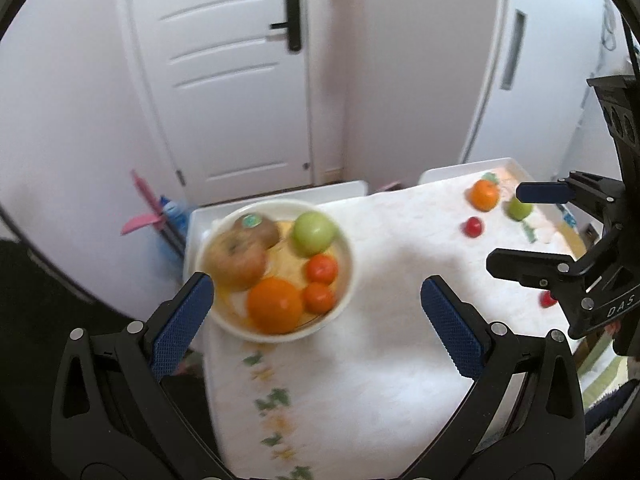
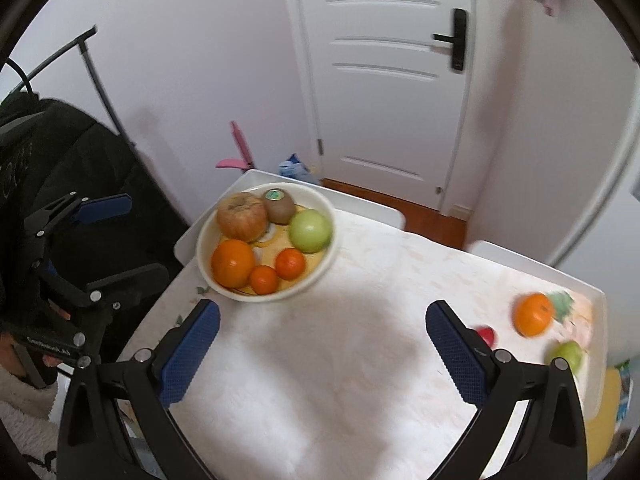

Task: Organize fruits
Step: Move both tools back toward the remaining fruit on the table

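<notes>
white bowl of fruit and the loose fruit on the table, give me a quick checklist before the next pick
1. Right gripper open and empty: ok, fingers wide apart, nothing between them.
2. Left gripper open and empty: ok.
3. Round white bowl has room: cannot tell; it already holds six fruits, with little bare bottom.
4. Loose fruit still out: not ok; the round orange fruit, the small green fruit and the small red fruit lie on the white tablecloth.
5. Path to the loose orange fruit clear: ok, only bare cloth lies between.
6. Bowl safely on the table: cannot tell; it sits near the table's corner.
</notes>
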`<state>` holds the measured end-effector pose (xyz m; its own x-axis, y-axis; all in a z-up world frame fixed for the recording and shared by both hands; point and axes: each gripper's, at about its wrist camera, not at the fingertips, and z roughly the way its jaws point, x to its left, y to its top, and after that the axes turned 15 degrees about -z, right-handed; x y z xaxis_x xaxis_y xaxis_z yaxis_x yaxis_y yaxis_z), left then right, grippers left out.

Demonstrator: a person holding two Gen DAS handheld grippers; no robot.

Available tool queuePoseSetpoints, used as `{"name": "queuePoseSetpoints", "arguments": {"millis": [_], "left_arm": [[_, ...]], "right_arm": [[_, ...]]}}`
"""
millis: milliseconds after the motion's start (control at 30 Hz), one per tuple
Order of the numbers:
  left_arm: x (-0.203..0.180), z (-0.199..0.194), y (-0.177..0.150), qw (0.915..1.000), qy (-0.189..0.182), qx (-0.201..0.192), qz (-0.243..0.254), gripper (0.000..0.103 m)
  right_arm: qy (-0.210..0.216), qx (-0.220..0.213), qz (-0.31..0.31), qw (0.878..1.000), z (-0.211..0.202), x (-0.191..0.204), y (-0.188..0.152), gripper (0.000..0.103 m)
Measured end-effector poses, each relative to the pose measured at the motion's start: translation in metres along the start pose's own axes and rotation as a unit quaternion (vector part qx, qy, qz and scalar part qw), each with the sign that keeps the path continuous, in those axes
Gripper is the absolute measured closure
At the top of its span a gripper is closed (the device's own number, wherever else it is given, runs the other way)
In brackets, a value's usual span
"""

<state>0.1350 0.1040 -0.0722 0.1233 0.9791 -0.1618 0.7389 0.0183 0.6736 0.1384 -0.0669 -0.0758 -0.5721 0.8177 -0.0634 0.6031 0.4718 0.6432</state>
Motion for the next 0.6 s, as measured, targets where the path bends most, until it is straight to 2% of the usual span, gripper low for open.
{"name": "queuePoseSetpoints", "arguments": {"millis": [133,367,600], "left_arm": [[-0.033,0.001,0.007,0.9996,-0.018,-0.001,0.024,0.000],[-0.093,0.004,0.005,0.9994,-0.026,0.002,0.023,0.000],[-0.158,0.012,-0.009,0.9999,-0.015,0.007,0.006,0.000]], "right_arm": [[-0.026,-0.004,0.024,0.999,-0.023,-0.018,-0.010,0.000],[-0.069,-0.008,0.042,0.997,-0.061,-0.065,-0.041,0.000],[-0.069,-0.001,0.029,0.997,-0.084,-0.119,-0.084,0.000]]}}
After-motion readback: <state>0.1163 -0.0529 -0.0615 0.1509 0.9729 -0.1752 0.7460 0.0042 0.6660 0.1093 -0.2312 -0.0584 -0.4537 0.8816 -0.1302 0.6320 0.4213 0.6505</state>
